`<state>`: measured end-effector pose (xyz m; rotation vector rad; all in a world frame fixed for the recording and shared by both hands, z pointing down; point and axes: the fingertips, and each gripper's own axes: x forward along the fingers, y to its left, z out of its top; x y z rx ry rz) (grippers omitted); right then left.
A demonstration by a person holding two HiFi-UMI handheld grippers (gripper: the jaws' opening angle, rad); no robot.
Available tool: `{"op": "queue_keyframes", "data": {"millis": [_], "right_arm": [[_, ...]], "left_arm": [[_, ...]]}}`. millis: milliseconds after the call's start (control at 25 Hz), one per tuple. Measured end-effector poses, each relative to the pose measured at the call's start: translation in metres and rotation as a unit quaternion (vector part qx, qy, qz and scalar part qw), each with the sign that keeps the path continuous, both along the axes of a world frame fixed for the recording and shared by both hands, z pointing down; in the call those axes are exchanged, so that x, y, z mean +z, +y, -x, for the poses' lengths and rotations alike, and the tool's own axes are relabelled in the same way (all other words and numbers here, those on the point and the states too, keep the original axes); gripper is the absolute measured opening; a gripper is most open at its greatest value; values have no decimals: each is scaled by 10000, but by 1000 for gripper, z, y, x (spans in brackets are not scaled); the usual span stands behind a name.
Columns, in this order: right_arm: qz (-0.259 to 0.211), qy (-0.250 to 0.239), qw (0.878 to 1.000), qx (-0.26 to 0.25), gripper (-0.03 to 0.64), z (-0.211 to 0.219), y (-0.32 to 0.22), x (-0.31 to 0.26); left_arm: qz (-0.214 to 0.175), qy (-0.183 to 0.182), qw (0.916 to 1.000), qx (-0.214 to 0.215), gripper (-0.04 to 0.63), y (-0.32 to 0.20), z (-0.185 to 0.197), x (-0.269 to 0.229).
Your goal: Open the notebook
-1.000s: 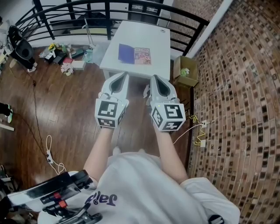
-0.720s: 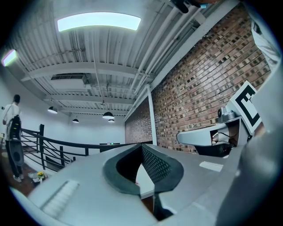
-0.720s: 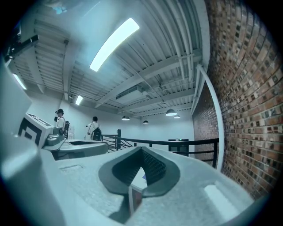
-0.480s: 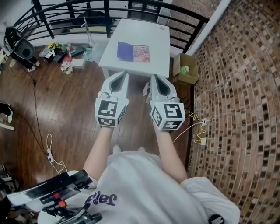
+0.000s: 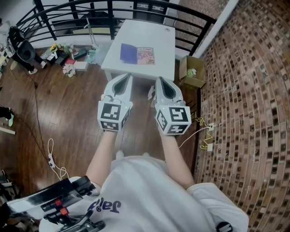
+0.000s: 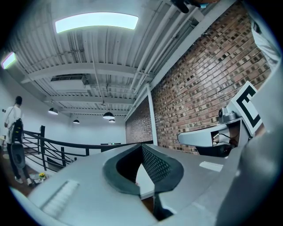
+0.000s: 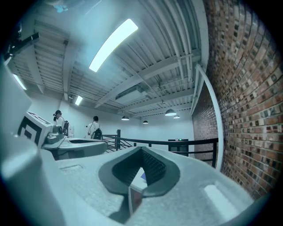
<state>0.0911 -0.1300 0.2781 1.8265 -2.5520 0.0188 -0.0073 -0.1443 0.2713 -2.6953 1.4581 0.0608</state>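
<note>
A notebook lies on the white table ahead, its purple half to the left and a colourful printed half to the right. My left gripper and my right gripper are held side by side, level, short of the table's near edge. Both are shut with nothing between the jaws. In the right gripper view a sliver of the table and notebook shows past the closed tips. The left gripper view shows its closed tips and the right gripper beside it.
A black metal railing curves behind the table. A cardboard box sits on the floor by the brick wall. Clutter and bags lie on the wood floor at left. Cables trail near the wall. People stand far off.
The table and notebook have drifted slightly up and left in the head view. Both grippers keep their places and stay shut.
</note>
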Motion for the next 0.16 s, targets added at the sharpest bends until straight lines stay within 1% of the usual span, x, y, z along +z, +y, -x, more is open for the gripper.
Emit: {"op": "queue_keyframes", "data": {"millis": [160], "right_arm": [[-17,0,10000,-10,-9,-3,-3,-2]], "left_arm": [[-29,9,10000,-57,15,-4,-1,-4]]}}
